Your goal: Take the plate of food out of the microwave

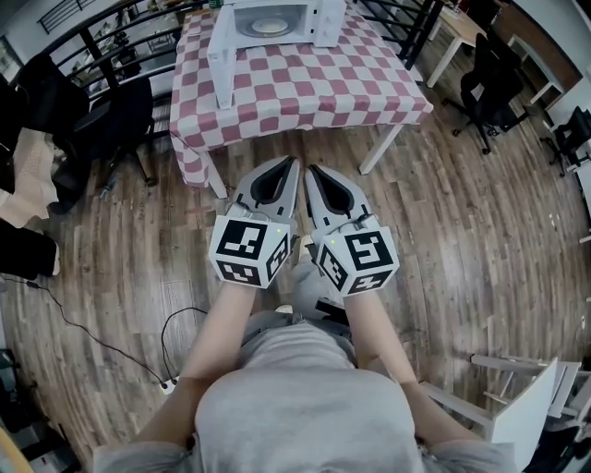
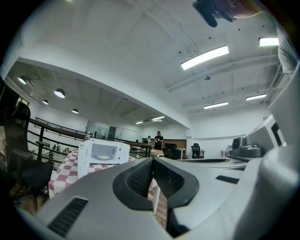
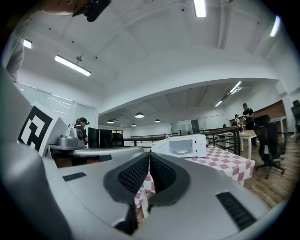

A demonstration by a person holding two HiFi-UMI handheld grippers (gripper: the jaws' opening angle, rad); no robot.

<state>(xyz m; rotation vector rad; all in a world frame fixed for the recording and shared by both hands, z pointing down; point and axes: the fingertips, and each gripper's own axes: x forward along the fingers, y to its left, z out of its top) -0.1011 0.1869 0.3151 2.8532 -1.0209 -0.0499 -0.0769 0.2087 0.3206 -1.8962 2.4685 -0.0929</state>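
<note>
The person's forearms (image 1: 226,321) reach straight forward, side by side, holding the left tool (image 1: 292,163) and right tool (image 1: 310,170) level, each with jaws pressed together on nothing. Well ahead, the plate of food (image 1: 269,27) sits inside the microwave (image 1: 319,23), whose door (image 1: 222,60) is swung open, on the checkered bench (image 1: 305,88).

I'm standing in a big open-plan office: plank wood floor (image 1: 462,212), black swivel chairs (image 1: 485,78) and a pale desk (image 1: 452,32) at the far right, a black railing (image 1: 83,42) along the far left, long strip lights (image 2: 205,57) on a white ceiling, a microwave (image 1: 319,23) on a checked-cloth table (image 1: 314,92) ahead
</note>
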